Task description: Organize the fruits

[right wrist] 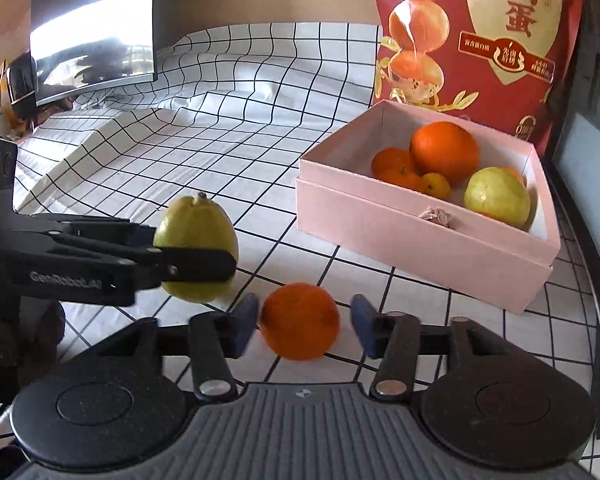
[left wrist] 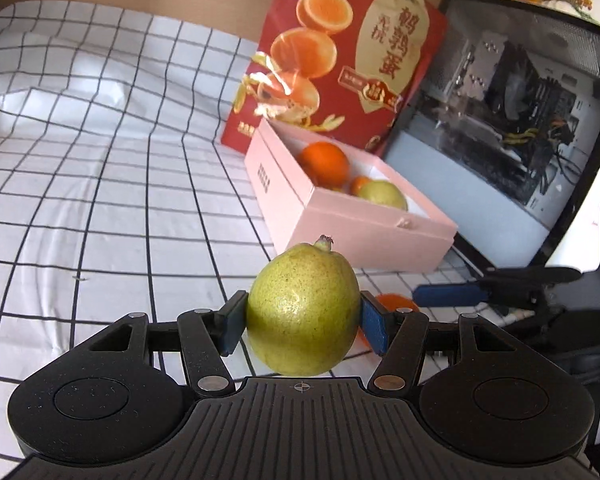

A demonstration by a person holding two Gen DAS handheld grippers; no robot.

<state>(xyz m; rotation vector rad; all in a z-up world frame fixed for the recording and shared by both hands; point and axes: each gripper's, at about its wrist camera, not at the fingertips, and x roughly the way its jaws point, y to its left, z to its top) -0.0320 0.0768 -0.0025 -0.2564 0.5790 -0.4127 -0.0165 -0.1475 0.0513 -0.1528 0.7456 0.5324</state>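
My left gripper (left wrist: 303, 320) is shut on a yellow-green guava (left wrist: 303, 308), stem up, held above the checked cloth; it also shows in the right wrist view (right wrist: 198, 236), gripped from the left. My right gripper (right wrist: 305, 320) is open around an orange (right wrist: 299, 321) that rests on the cloth, with small gaps between it and the blue pads. The pink box (right wrist: 420, 236) at the right holds a big orange (right wrist: 444, 150), small oranges (right wrist: 394, 168) and another guava (right wrist: 497, 196). In the left wrist view the box (left wrist: 364, 232) lies ahead to the right.
A red printed bag (left wrist: 340, 48) stands behind the box. A glass-sided computer case (left wrist: 508, 128) stands at the right. A monitor (right wrist: 94, 32) stands at the far left in the right wrist view. The white checked cloth (left wrist: 100, 160) covers the table.
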